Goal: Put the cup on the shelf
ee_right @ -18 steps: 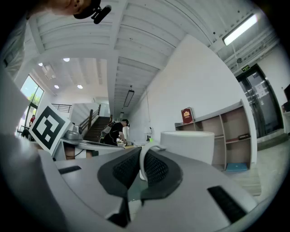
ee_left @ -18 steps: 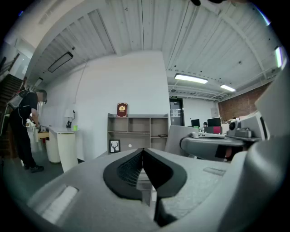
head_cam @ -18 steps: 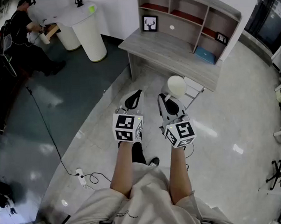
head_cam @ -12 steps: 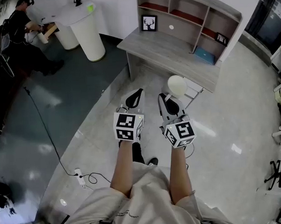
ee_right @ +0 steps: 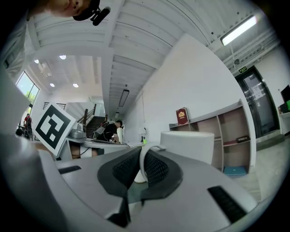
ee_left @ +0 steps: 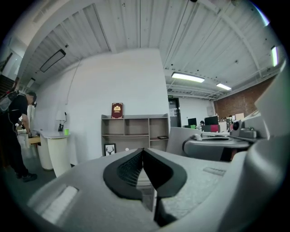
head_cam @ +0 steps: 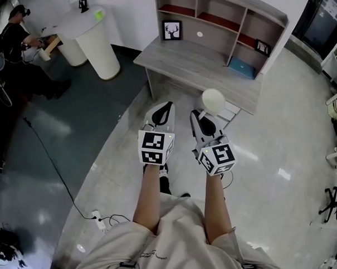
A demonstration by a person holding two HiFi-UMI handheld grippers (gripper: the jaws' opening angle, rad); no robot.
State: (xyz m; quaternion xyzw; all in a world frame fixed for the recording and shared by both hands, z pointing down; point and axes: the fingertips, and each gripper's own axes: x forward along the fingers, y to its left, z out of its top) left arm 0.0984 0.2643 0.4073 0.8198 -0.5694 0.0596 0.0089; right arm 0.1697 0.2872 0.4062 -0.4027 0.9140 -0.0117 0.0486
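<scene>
Carry stage. The right gripper [ee_right: 141, 170] clamps the handle of the white ceramic cup [head_cam: 213, 100], centre frame. The left gripper [ee_left: 143, 156] is closed and empty. Placement on the grey wooden shelf unit [head_cam: 216, 6], upper centre, is not yet done.

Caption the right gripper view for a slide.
Right gripper clamps the white cup by its handle, the shelf beyond.

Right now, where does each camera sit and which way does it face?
Head view: person's head, facing steeply down at floor; forearms, left gripper, right gripper show.
Left gripper view: on that gripper, facing the shelf over its shut fingers.
Right gripper view: on that gripper, facing the cup its fingers hold.
All three show the shelf.
</scene>
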